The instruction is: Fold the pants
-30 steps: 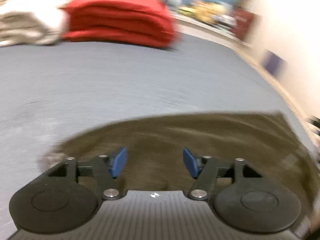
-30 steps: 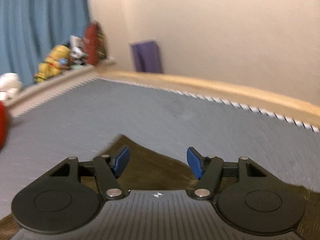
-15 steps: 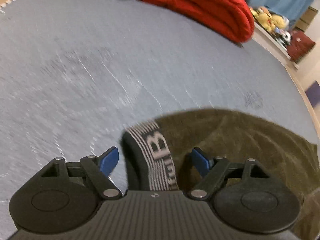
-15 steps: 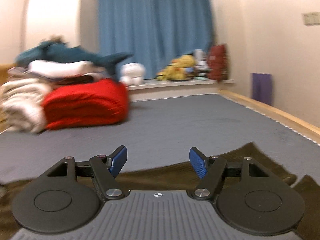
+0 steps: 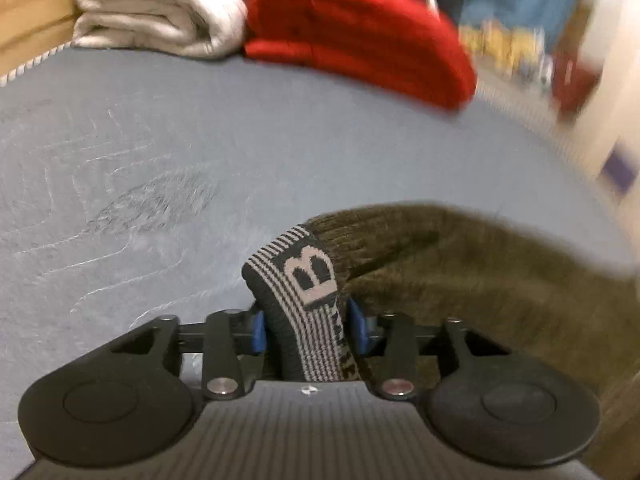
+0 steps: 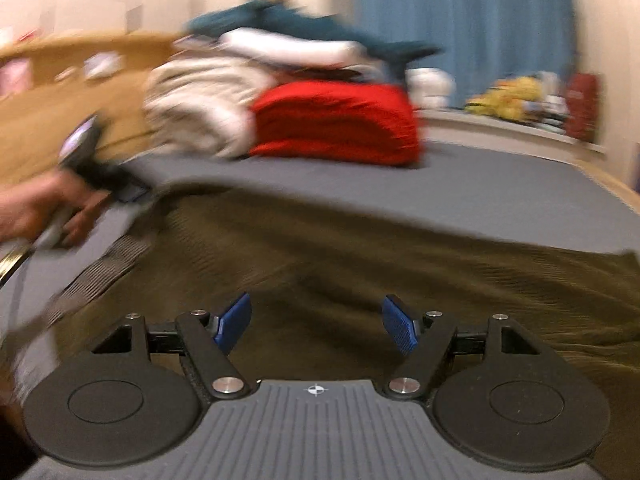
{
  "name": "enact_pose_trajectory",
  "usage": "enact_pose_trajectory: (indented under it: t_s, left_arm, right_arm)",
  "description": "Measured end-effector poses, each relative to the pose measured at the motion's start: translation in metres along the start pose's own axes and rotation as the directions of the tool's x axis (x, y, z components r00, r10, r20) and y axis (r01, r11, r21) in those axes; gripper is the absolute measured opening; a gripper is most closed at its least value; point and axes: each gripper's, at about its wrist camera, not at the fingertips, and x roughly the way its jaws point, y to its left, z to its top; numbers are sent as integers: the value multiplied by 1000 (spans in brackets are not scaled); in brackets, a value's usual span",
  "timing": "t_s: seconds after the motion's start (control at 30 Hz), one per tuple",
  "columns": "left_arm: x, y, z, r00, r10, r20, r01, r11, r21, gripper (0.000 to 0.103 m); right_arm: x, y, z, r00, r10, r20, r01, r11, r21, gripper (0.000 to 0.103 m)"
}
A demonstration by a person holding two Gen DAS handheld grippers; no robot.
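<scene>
Grey bed (image 6: 500,200) under olive pants (image 6: 360,256), left tool (image 5: 308,326) closing around the striped waistband (image 5: 304,300) (lettered B), right tool (image 6: 316,322) wide apart, empty

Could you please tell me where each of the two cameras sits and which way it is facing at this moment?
Left wrist: sits on the left gripper, looking down along its closing fingers at the striped waistband between them; no body part shows.
Right wrist: sits on the right gripper, open, empty, facing across the bed; the person's left hand shows at the left edge.
Shared: the olive pants, red blanket, white bedding.
</scene>
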Motion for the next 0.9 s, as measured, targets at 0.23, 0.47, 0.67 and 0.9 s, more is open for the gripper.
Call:
enact_pose_trajectory:
  t_s: [0.23,0.47,0.67,0.9]
  left_arm:
    - [-25,21,-9,1000,16,-4,-16,995,-94,67]
    - [-41,10,-48,950,-202,-237,205,979,-11,81]
    - [-41,-9,-85,931,-96,-352,151,980,131,81]
    - [-94,-22,-85,964,-70,-257,148,942,300,23]
  right_arm:
    - [5,79,-30,975,194,-108,-213,953,-214,74]
    - [8,124,-51,945,277,-175,-324,873,-365,74]
    - [13,129,-51,931,302,-205,-360,854,-375,56]
    - [1,153,-43,934,325,-147,-354,798,-487,16]
